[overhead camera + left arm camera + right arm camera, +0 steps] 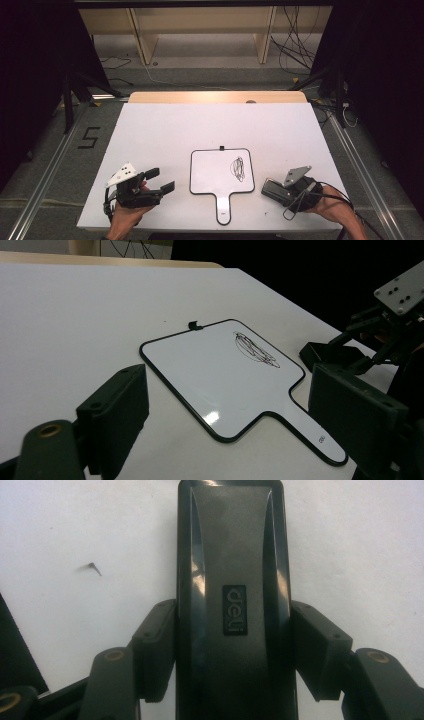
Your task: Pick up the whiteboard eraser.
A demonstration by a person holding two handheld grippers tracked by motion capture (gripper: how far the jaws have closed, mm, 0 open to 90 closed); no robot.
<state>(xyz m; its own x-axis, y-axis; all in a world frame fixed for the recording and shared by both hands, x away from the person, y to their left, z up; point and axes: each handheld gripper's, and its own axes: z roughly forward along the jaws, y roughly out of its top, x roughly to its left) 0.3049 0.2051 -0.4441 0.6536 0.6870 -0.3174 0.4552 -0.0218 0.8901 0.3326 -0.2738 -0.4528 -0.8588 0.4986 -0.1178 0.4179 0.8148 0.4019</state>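
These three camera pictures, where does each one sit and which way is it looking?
High view: fixed above the person's side, looking forward and down on the white table; both hands enter from the bottom, with the left gripper and right gripper.
Left gripper view: rides on the left gripper, looking between its open jaws across the small whiteboard toward the right gripper.
Right gripper view: rides on the right gripper, looking along its jaws, which clamp a black eraser.
Shared: the whiteboard and its scribble show in the high and left gripper views.
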